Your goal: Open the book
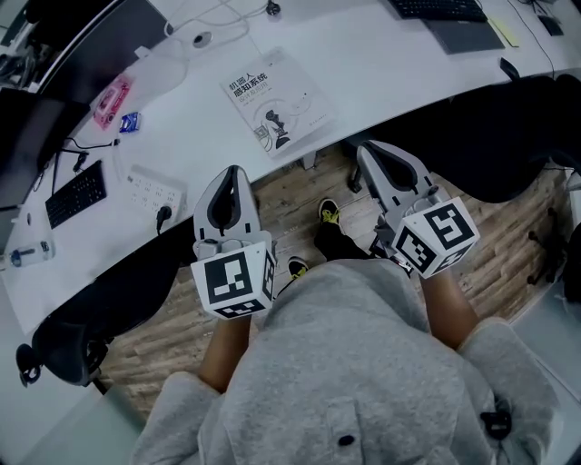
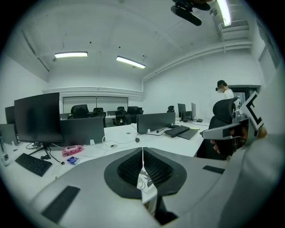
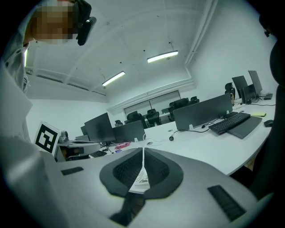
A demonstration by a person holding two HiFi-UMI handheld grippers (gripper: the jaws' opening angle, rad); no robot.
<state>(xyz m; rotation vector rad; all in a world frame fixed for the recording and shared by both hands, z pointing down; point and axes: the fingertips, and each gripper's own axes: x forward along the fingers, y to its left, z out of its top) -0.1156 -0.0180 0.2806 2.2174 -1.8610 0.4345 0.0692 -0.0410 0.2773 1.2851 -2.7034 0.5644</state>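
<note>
The book (image 1: 272,102) lies closed on the white desk (image 1: 381,73), near its front edge, cover up with a dark figure drawn on it. Both grippers hover over the floor in front of the desk, short of the book. My left gripper (image 1: 235,171) is shut with nothing between its jaws, its tip just below the desk edge. My right gripper (image 1: 367,149) is likewise shut and empty, right of the book. A corner of the book (image 2: 145,181) shows under the left gripper (image 2: 142,153), and the book (image 3: 140,180) also peeks below the right gripper (image 3: 143,153).
A power strip (image 1: 152,189), black keyboard (image 1: 75,193), pink packet (image 1: 112,100) and small blue item (image 1: 129,123) lie left on the desk. Another keyboard (image 1: 438,8) sits at the far right. Black chairs (image 1: 100,304) flank me; a person (image 2: 224,89) stands far right.
</note>
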